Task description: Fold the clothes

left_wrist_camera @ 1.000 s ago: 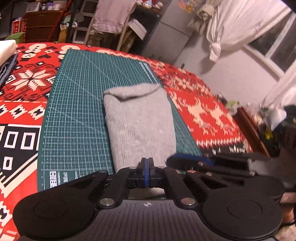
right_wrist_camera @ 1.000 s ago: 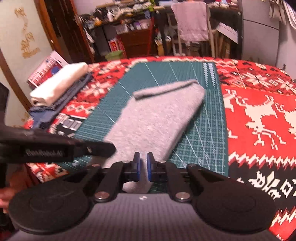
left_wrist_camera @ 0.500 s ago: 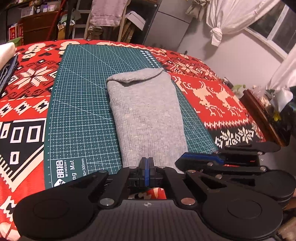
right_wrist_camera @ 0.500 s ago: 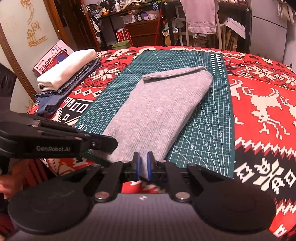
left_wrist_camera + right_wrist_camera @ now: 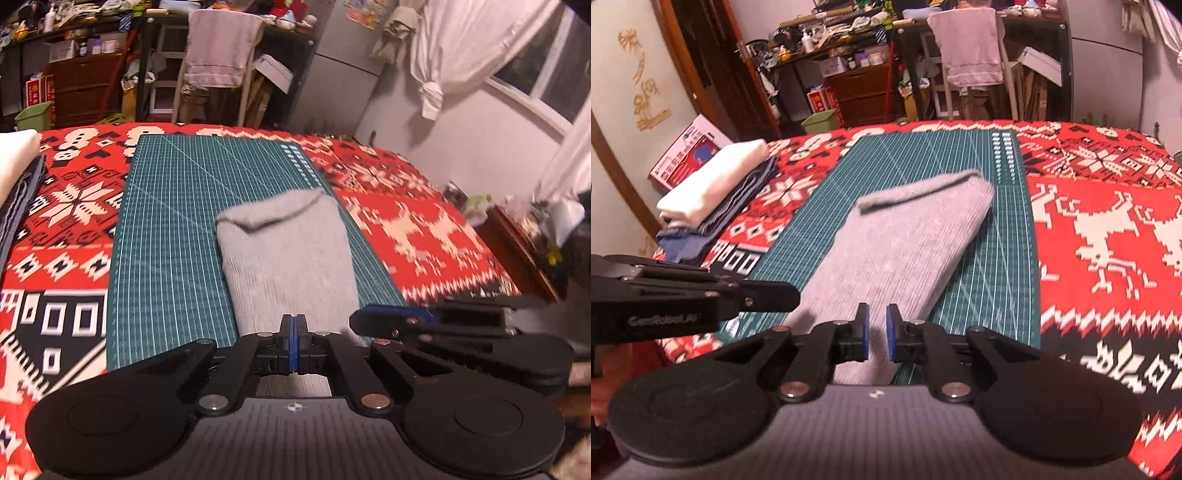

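Observation:
A grey knit garment (image 5: 291,258), folded into a long strip, lies on the green cutting mat (image 5: 173,236). Its far end gapes open a little. My left gripper (image 5: 293,325) is at the strip's near end, blue pads pressed together on the cloth, which also shows beneath the fingers. My right gripper (image 5: 877,325) holds the same near end further right, its pads a narrow gap apart with grey cloth (image 5: 905,251) between them. Each gripper appears side-on in the other's view: the right gripper (image 5: 391,321) and the left gripper (image 5: 761,295).
The mat (image 5: 997,258) rests on a red patterned cloth (image 5: 1108,229) over the table. A stack of folded clothes, white on dark blue (image 5: 713,188), sits at the left edge. Beyond the table stand a chair draped with a pink towel (image 5: 971,48) and cluttered shelves.
Both grippers drew back and up half a second ago, then came forward and lower again. The garment's far end now gapes more. The right pads stand slightly wider apart.

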Tool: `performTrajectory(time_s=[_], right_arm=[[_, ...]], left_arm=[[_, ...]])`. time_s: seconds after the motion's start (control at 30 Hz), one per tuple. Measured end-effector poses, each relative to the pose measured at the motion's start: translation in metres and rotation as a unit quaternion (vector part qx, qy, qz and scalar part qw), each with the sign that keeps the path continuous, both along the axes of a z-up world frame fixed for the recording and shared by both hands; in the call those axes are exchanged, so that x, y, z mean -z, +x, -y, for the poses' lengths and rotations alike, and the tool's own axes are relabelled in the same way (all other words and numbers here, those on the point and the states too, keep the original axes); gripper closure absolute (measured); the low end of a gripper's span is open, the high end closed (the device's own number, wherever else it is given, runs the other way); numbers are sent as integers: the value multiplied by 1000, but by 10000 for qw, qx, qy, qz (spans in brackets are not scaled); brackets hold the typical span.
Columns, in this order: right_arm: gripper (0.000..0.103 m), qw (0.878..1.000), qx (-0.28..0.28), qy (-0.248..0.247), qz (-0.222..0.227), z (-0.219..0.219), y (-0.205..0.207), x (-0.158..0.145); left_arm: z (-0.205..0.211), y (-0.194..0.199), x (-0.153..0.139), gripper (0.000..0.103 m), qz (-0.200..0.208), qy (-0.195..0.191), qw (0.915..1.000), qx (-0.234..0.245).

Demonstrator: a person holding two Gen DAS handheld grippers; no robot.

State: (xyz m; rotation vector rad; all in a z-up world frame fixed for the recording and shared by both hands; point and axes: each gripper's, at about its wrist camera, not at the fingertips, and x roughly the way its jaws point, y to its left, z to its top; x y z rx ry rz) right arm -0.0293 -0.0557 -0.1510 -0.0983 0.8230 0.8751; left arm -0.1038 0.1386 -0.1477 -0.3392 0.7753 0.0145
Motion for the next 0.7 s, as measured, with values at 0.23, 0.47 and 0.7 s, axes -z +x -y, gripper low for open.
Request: performTrajectory(time_s=[0.23, 0.47, 0.7], right_arm=[[92, 9995, 188, -98, -232, -4, 17, 26], [92, 9994, 221, -119, -256, 7, 16, 29], [91, 9996, 217, -142, -144, 10, 10, 22]], left_arm=[[-3, 20, 21, 103, -197, 66, 9997, -144], [-4, 9, 20, 103, -210, 49, 9997, -103], [-5, 5, 17, 103, -309, 12, 9994, -137]])
